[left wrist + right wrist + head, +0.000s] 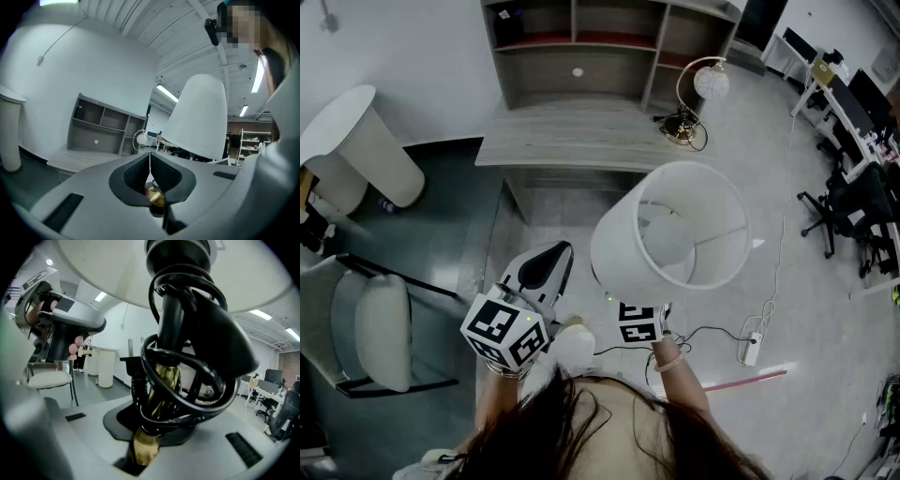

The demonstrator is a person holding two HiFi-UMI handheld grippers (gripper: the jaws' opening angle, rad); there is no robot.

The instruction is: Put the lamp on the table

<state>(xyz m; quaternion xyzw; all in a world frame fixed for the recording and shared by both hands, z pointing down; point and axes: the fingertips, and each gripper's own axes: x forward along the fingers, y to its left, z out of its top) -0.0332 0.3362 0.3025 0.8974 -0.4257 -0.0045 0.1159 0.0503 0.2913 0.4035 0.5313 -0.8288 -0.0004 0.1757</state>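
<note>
The lamp has a white drum shade (675, 234) and a brass stem (165, 378) wrapped in loops of black cable (187, 333). My right gripper (149, 427) is shut on that stem just under the shade, holding the lamp upright in the air in front of the grey wooden table (572, 141). In the head view only its marker cube (639, 322) shows below the shade. My left gripper (548, 262) hovers to the lamp's left, pads closed together, apart from the shade (199, 117). A small brass-coloured bit shows low behind its pads (161, 173).
Grey shelves (600, 47) stand behind the table. A globe lamp (703, 89) with a curved brass arm sits at the table's right end. A white pedestal (361, 141) and a chair (380, 333) stand left. A power strip (753, 347) lies on the floor; office chairs (834, 206) stand at right.
</note>
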